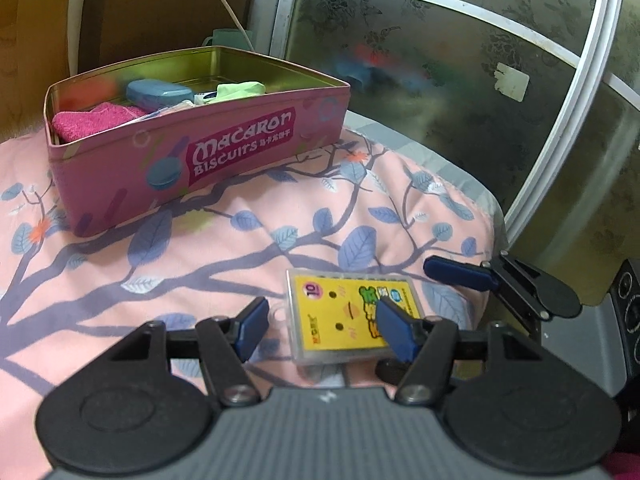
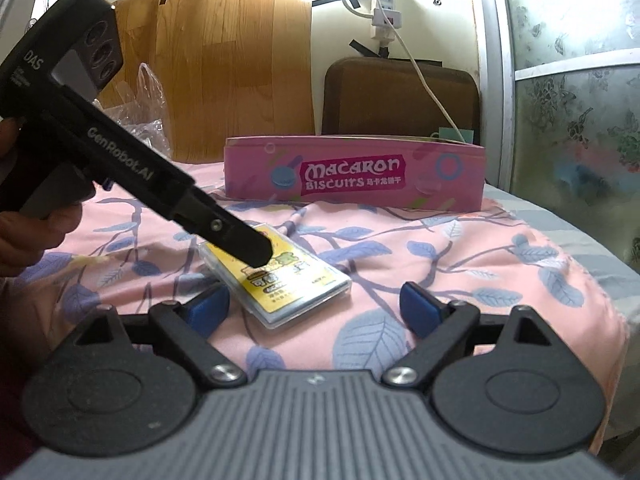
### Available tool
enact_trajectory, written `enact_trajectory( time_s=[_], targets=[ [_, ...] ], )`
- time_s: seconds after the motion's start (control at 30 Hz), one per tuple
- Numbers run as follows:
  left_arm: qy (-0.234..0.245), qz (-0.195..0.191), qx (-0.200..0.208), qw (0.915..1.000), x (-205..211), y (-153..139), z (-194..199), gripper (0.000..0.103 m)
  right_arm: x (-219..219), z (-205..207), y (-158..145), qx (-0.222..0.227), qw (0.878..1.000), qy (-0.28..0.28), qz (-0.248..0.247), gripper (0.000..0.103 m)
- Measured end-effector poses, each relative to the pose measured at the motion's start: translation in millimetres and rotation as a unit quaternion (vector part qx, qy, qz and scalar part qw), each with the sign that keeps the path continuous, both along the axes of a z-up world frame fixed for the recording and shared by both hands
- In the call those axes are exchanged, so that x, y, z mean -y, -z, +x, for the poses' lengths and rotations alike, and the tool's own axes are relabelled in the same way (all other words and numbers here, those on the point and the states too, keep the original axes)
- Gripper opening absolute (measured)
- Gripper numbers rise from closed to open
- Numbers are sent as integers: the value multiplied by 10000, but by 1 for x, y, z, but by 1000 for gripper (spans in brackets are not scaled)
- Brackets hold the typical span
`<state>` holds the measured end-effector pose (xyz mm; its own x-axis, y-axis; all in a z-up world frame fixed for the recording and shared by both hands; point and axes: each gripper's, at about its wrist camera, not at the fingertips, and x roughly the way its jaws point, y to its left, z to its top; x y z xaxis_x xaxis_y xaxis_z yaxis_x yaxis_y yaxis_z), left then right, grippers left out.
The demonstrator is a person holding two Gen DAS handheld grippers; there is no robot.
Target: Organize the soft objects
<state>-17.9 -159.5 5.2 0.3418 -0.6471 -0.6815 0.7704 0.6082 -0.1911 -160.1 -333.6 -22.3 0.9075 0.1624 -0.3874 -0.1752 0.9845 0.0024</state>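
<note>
Lying flat on the pink leaf-print cloth [image 1: 224,240]: a clear plastic packet with a yellow label [image 1: 344,320], well short of the pink Macaron Biscuits tin [image 1: 224,156] standing farther back on the same cloth. Left gripper [image 1: 324,330] lowered right over the packet, blue-padded fingers [image 1: 252,330] spread wide and released, nothing clamped; left pad just off the packet's left edge, right pad overlapping the yellow label near the packet's right side, so the packet sits partly between the two pads, shifted toward the right one. Whether the right pad presses on the label or only hovers above it cannot be told. Seen from the right wrist camera, the same packet [image 2: 288,284] angled on the cloth, with the left gripper [image 2: 256,250] slanting down from the upper left and its dark tip over the packet's near-left part. Right gripper [image 2: 316,306] low over the cloth, also spread open and empty; the packet's near corner reaching in between its blue fingers [image 2: 210,306], closer to the left one, the right finger well apart from it. Inside the open tin, viewed from the left wrist camera: a magenta towel [image 1: 94,122] at the left end, a blue case [image 1: 158,94] behind it, and a pale green soft item [image 1: 240,89] toward the right. Same tin [image 2: 354,176] side-on from the right wrist camera, contents hidden by its wall.
</note>
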Motion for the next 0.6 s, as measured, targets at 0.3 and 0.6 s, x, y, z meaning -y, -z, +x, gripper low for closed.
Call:
enact_trajectory(
  time_s=[0.3,0.6],
  targets=[
    [-117,172,62,9998,5,-2,-3,61,-2,-4,1,-22,10000,25,-34,94],
    [-178,161,-33,9997,0,-2,-1,61,-4,2,-4,-245,9996,130,-84,100]
  ],
)
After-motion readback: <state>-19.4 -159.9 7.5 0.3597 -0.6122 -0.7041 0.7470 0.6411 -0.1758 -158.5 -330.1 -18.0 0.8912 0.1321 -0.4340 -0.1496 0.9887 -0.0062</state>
